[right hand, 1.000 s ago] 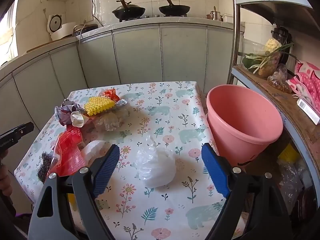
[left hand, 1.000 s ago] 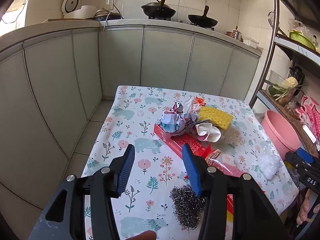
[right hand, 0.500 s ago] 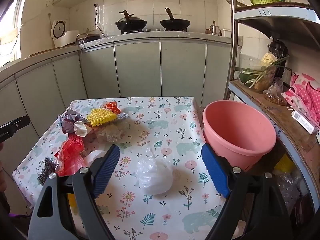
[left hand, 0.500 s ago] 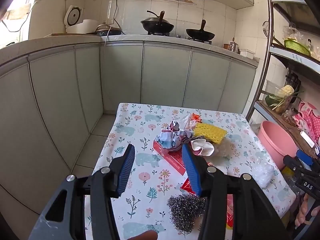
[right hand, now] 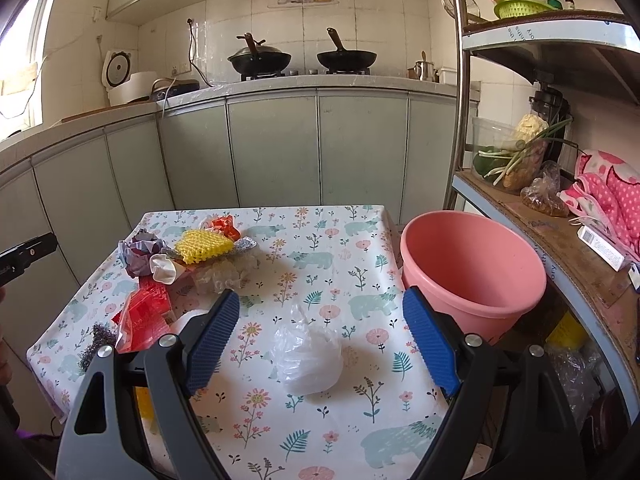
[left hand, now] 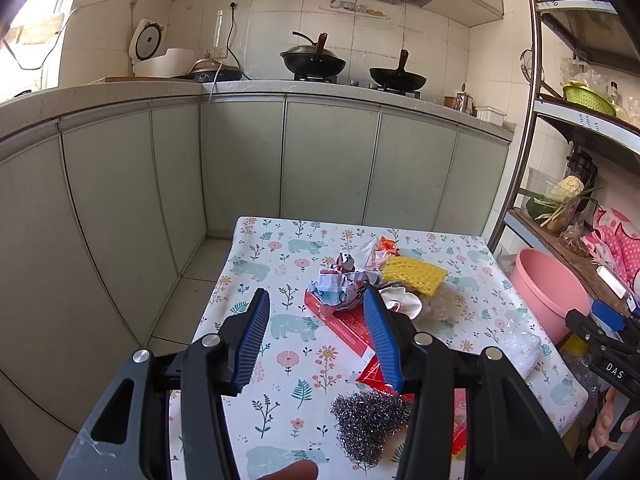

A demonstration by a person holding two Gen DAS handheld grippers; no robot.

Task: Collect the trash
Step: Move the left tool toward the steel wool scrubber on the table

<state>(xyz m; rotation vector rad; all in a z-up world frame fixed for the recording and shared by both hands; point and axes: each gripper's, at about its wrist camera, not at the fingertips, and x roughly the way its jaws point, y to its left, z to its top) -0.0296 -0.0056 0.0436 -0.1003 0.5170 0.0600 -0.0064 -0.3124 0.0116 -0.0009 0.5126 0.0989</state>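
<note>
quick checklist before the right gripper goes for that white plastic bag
1. Right gripper open: ok, jaws spread wider than the bag.
2. White plastic bag between the fingers' line, free on the floral tablecloth: ok.
3. Nothing lying on the bag: ok.
4. Pink bucket open, beside the table's right edge: ok.
5. Bucket contents: cannot tell, bottom hidden.
6. Left gripper open, away from the bag, near the steel wool: ok.

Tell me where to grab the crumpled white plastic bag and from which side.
Pinch the bunched peak at the top of the white plastic bag, coming from above with the open right gripper. The bag lies alone on the tablecloth, soft and mounded, so the peak should gather easily.
</note>
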